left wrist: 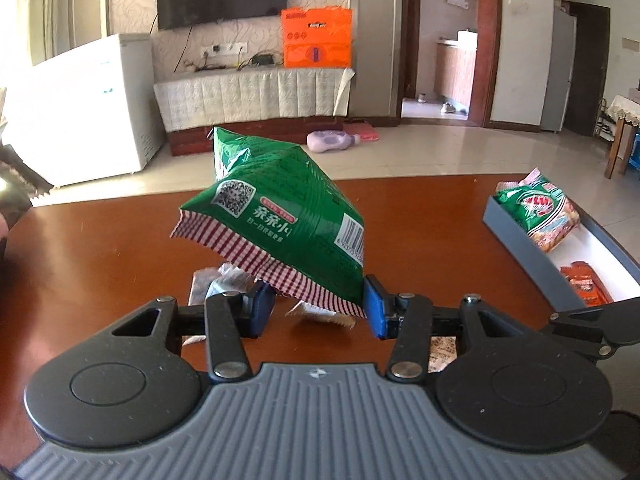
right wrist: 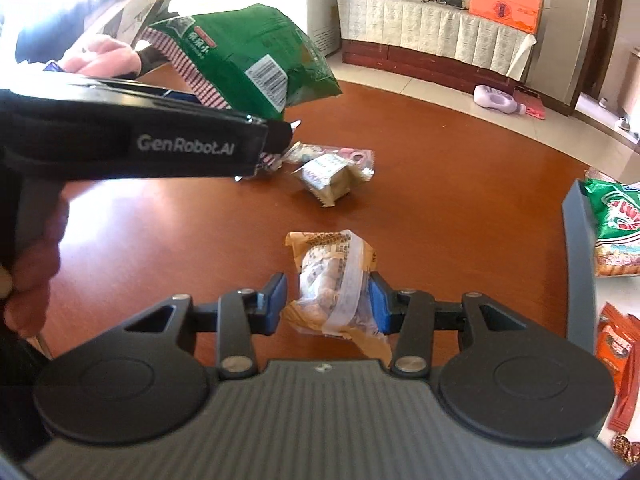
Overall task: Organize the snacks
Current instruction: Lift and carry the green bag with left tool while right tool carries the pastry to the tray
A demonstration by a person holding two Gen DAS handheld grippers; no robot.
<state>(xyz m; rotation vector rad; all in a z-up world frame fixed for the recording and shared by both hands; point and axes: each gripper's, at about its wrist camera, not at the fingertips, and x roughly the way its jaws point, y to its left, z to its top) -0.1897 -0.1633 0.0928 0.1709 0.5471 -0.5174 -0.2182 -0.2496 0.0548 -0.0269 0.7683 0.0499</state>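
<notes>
Two packets are held at once: the green snack bag (left wrist: 276, 216) is pinched by its checked lower edge in the left tool (left wrist: 318, 306), lifted clear of the surface (left wrist: 420, 220); the clear pastry packet (right wrist: 336, 284) is bracketed by the right tool (right wrist: 328, 300), whether clamped cannot be told. The grey tray (right wrist: 576, 264) lies rightward of both, nearer the right tool; the packet's long axis runs along the fingers.

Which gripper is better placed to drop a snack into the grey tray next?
Left: the left gripper already holds the green bag lifted. The right gripper only straddles the tan packet on the table, short of the tray.
</notes>
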